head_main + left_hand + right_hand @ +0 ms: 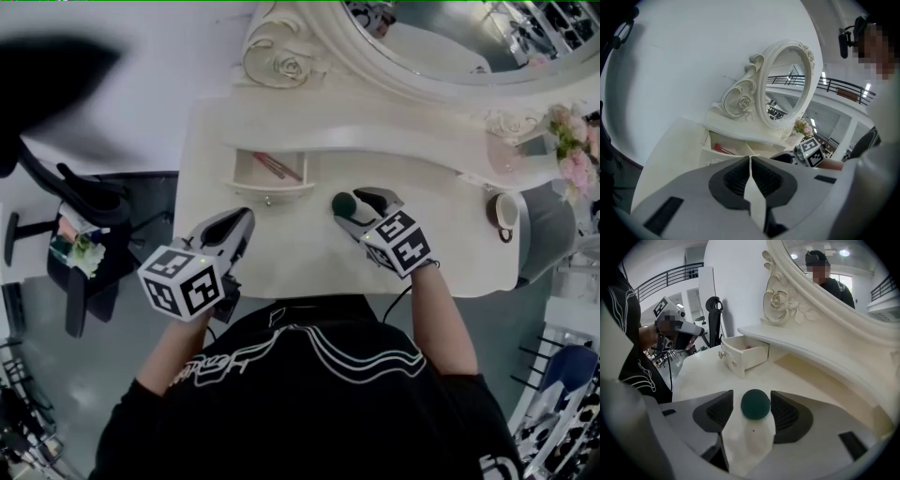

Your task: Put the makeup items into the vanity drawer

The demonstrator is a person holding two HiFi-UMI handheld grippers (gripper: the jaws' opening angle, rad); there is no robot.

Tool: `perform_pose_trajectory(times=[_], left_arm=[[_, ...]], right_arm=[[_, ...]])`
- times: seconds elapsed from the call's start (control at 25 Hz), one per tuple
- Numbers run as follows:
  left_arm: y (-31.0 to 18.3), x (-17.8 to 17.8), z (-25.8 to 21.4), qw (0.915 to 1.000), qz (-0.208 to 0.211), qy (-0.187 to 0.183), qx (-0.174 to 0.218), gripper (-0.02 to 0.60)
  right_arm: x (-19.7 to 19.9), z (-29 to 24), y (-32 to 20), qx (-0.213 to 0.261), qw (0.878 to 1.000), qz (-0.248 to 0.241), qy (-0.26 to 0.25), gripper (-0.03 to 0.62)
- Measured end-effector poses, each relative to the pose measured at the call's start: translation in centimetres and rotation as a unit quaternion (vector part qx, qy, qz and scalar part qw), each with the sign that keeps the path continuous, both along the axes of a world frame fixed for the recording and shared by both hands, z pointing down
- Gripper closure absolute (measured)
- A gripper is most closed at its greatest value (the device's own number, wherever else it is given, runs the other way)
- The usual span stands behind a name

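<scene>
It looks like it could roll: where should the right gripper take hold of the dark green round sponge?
Across the widest middle of the green sponge, one pad on each side: it is round and loose on the vanity top, so an off-centre pinch would likely squeeze it out. Come steeply from above, as the right gripper does now, its open jaws flanking it without touching.

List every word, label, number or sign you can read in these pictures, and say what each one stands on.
Nothing here can be read as text.
White script across the person's black shirt: too distorted to read.
Cubes on the left gripper and right gripper: only black-and-white square marker patterns, no letters or numbers.
Vanity drawer: no label visible.
</scene>
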State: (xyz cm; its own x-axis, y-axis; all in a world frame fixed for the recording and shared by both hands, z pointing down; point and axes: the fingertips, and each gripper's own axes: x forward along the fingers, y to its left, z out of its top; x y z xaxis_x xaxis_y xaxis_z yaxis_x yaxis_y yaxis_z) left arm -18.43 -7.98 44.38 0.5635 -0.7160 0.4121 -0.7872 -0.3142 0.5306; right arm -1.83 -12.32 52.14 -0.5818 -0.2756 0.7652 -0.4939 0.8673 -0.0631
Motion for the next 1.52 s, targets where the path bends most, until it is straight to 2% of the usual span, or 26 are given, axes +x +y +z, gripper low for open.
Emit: perform_pose_trajectory(times=[0.2, 0.64, 0.88, 1.16, 1.28, 1.52], left_arm=[[0.3, 0.5, 0.1, 1.0000, 0.003, -0.001, -0.003, 0.549], [0.9, 0.7, 0.6, 0.9999, 0.002, -0.004, -0.010, 0.549], [1.1, 0.5, 0.8, 0.9999, -0.002, -0.005, -0.013, 0.549], [1.0, 0.5, 0.6, 0.9999, -0.003, -0.003, -0.011, 0.549], [1.0, 0.2, 0.3, 0.9999, -0.004, 0.000, -0.009, 0.549], [0.9, -0.7, -0.1, 0.9999, -0.014, 0.004, -0.003, 0.549]], right_arm=[[0.4, 1.6, 0.2, -0.006, 1.000, 0.006, 0.015, 0.327], [0.7, 3.1, 0.0, -0.012, 0.999, 0.021, 0.027, 0.335], [0.6, 3.1, 0.1, -0.014, 0.999, 0.020, 0.027, 0.364], [0.3, 2.7, 0.2, -0.012, 0.999, 0.018, 0.031, 0.459], [-0.3, 1.7, 0.6, -0.016, 1.000, 0.015, 0.020, 0.477], [-2.4, -2.6, -0.1, 0.011, 1.000, 0.008, -0.021, 0.499]])
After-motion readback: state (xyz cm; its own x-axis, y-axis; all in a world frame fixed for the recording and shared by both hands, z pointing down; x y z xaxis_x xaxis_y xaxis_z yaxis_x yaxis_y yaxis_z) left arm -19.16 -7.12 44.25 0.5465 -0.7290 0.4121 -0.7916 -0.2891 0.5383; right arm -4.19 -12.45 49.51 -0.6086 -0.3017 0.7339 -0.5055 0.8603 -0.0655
